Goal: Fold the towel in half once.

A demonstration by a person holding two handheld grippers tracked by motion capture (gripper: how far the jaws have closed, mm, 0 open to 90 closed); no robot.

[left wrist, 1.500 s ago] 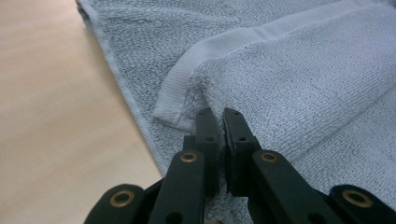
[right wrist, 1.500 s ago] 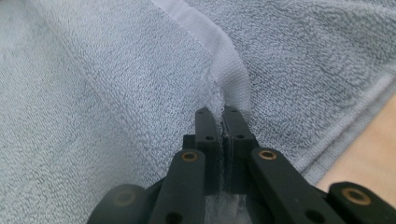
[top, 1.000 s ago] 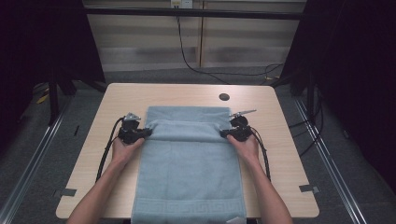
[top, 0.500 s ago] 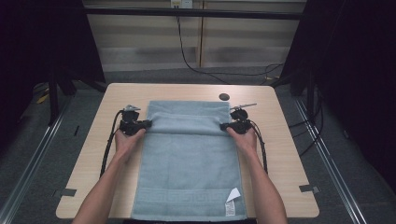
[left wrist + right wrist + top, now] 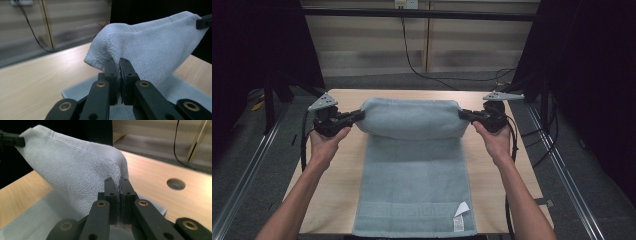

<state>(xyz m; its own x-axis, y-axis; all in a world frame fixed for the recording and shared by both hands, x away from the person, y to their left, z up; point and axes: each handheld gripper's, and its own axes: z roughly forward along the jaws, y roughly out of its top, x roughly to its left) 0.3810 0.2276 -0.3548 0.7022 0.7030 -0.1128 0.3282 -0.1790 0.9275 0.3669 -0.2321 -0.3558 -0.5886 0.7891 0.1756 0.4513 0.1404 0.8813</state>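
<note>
Grasping the pale blue terry towel (image 5: 412, 120) between clenched fingers, left gripper (image 5: 357, 116) and right gripper (image 5: 463, 114) hold its far corners (one each) above the wooden table (image 5: 342, 170).

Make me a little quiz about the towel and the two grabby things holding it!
1. True or false: the left gripper and the right gripper each pinch a corner of the towel.
2. What is the far end of the towel doing? A) lying flat B) lifted off the table C) rolled into a ball
3. Fill in: near the towel's lower right corner sticks up a white ____.

Key: 1 true; 2 B; 3 label.
</note>
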